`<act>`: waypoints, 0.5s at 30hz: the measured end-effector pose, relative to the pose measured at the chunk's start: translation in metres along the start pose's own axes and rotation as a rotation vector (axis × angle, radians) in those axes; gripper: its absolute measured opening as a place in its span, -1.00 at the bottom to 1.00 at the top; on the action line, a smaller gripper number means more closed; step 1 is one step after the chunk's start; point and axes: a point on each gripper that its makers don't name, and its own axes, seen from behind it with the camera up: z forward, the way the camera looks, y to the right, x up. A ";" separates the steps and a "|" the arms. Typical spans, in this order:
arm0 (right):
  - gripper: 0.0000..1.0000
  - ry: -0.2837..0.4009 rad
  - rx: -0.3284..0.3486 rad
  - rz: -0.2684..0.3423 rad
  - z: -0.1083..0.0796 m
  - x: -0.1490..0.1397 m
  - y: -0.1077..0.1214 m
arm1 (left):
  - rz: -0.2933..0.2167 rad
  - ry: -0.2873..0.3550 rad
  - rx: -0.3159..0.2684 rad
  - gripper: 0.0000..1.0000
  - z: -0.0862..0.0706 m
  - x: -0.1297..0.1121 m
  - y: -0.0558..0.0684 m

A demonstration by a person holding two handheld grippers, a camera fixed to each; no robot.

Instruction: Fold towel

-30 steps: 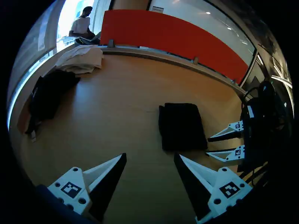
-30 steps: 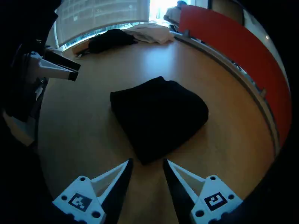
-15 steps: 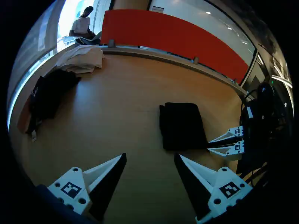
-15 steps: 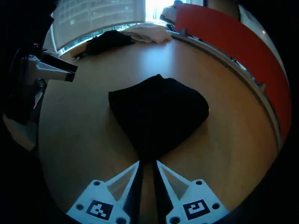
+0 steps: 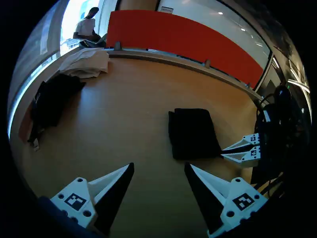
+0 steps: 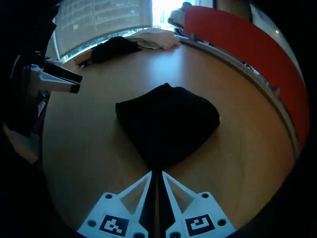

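Here the right gripper (image 6: 157,175) pinches the black towel (image 6: 168,119) at its near corner; left gripper (image 5: 159,165) gapes, empty.

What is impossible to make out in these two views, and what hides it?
1. Right gripper view: whether the right gripper holds the near corner of the folded black cloth towel; the almost closed jaws cover that spot.
2. Both views: how many layers the towel has; the cloth is evenly dark.
3. Left gripper view: what the dark heap on the light wooden table is; too dark.
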 end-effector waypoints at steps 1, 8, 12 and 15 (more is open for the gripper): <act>-0.95 0.003 -0.002 -0.002 -0.001 0.002 0.001 | 0.001 0.000 0.001 0.88 0.000 0.000 0.000; -0.95 0.059 -0.035 -0.031 -0.015 0.028 0.011 | 0.005 0.002 0.001 0.88 -0.002 0.001 0.000; -0.95 0.101 -0.059 -0.051 -0.028 0.051 0.020 | 0.005 0.006 0.000 0.88 -0.003 0.003 0.000; -0.95 0.133 -0.080 -0.064 -0.040 0.070 0.028 | 0.007 0.011 -0.002 0.88 -0.004 0.006 0.001</act>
